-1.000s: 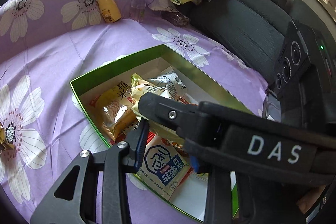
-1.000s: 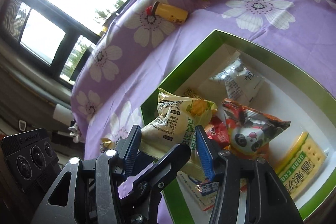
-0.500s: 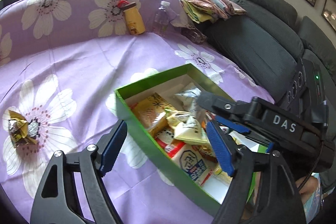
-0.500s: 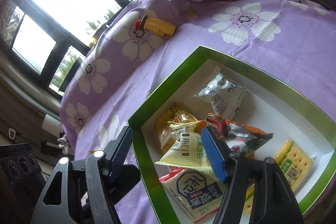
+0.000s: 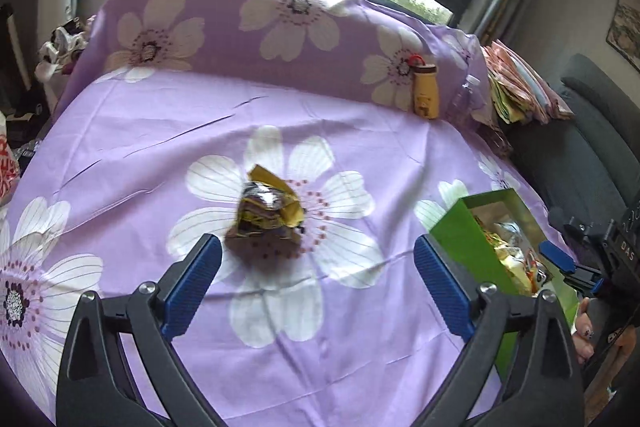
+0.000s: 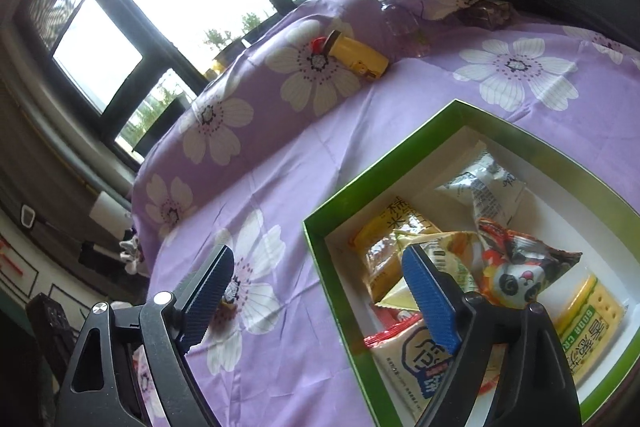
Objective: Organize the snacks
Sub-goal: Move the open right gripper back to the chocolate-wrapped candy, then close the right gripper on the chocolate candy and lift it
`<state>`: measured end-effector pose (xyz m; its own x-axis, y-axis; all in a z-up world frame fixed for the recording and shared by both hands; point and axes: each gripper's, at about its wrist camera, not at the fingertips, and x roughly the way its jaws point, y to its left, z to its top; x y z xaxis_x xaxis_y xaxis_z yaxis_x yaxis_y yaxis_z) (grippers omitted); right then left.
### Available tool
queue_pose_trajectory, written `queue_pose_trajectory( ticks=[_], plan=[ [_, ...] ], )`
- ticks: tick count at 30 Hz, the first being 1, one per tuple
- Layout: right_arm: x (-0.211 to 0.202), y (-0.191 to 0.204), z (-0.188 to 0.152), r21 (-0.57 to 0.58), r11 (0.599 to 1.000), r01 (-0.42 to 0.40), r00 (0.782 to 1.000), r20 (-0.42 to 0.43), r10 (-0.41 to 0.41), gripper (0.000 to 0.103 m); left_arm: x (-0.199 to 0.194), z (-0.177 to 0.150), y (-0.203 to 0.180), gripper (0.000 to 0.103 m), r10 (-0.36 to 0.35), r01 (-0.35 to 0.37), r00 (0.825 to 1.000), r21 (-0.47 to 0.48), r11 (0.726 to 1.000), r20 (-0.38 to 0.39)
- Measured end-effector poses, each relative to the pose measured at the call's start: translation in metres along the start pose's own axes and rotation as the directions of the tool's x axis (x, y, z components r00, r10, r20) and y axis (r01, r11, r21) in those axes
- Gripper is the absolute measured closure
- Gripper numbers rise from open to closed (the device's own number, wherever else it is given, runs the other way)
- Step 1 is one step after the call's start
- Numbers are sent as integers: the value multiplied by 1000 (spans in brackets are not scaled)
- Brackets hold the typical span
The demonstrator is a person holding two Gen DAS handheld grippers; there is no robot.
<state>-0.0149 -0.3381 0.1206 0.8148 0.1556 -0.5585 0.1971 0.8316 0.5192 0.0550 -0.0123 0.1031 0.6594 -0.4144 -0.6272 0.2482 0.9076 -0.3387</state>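
A gold and brown snack packet [image 5: 266,209] lies alone on a white flower of the purple cloth. My left gripper [image 5: 318,281] is open and empty just short of it, its blue pads wide on either side. A green box [image 6: 472,125] with white inside holds several snack packets, among them a panda bag [image 6: 516,267] and a yellow cracker pack [image 6: 592,323]. My right gripper [image 6: 316,301] is open and empty above the box's near left corner. The box also shows in the left wrist view [image 5: 472,239] at the right, with the right gripper [image 5: 576,267] over it.
A yellow bottle [image 5: 426,93] and a clear water bottle [image 5: 464,99] lean against the cloth-covered back. Folded cloths [image 5: 520,87] are stacked on a grey sofa [image 5: 592,155] at the right. Windows run behind.
My left gripper has swung left from over the box to face the lone packet on the cloth. My right gripper let go of a snack into the box, opened, and drew back left.
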Motion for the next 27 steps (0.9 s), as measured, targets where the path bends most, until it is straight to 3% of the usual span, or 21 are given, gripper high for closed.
queue_pose_trajectory(
  ticks=[3,8,15,20,24,27],
  plan=[
    [11,23,-7,-65,998,-20,999,-32,18,16,10,5,31,6,18,-21,999,-99,995,-30],
    [38,67,-13,-133,983,-124,985,-137,106,16,22,10,52,6,-54,49,998,-167,985,-27],
    [121,129,-12,-210,952,-223,935,-323,148,16,52,16,46,7,-45,37,998,-139,990,-53],
    [181,147,-27,-215,929,-301,875,-449,180,16,78,11,45,8,-86,71,991,-132,989,-106],
    [207,151,-39,-268,919,-290,873,-467,139,16,97,8,49,15,-89,67,985,-145,987,-150],
    [221,148,-48,-237,916,-324,840,-518,162,25,104,5,54,31,-89,62,983,-166,984,-161]
  ],
)
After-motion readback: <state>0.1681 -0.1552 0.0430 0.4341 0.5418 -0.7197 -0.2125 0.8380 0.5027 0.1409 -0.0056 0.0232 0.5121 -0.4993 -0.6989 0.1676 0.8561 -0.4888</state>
